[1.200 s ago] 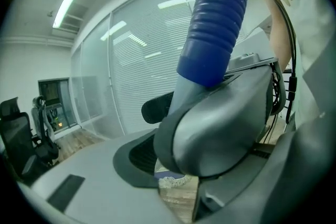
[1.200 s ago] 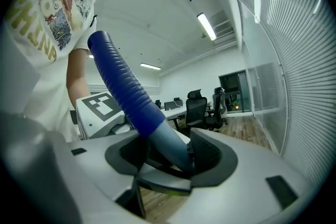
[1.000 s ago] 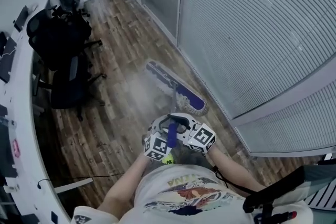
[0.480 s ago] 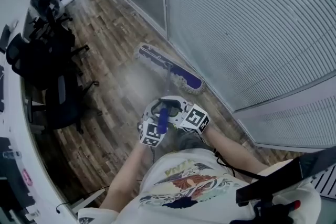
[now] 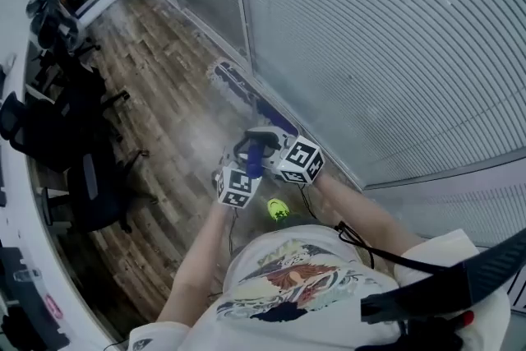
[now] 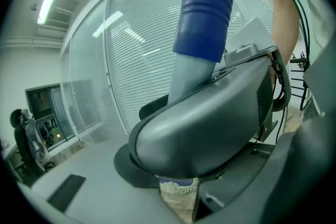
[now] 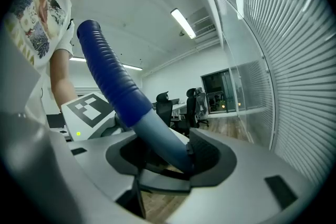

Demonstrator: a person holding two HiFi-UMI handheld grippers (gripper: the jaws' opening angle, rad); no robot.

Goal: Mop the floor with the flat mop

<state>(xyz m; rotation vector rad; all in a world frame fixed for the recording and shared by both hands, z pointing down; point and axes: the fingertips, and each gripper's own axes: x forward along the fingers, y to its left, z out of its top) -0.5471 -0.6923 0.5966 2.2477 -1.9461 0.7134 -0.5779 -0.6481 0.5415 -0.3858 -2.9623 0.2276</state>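
Both the left gripper (image 5: 242, 177) and right gripper (image 7: 168, 160) clamp the mop handle (image 7: 113, 81) (blue ribbed bit). Seems light, stiff; hold high.

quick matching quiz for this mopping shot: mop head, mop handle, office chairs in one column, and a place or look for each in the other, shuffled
Column one
1. mop head
2. mop handle
3. office chairs

Column two
a. black, at the left beside the white desk
b. ribbed blue sleeve over a grey pole
c. on the wooden floor, close along the foot of the glass wall

Pairs: 1-c, 2-b, 3-a
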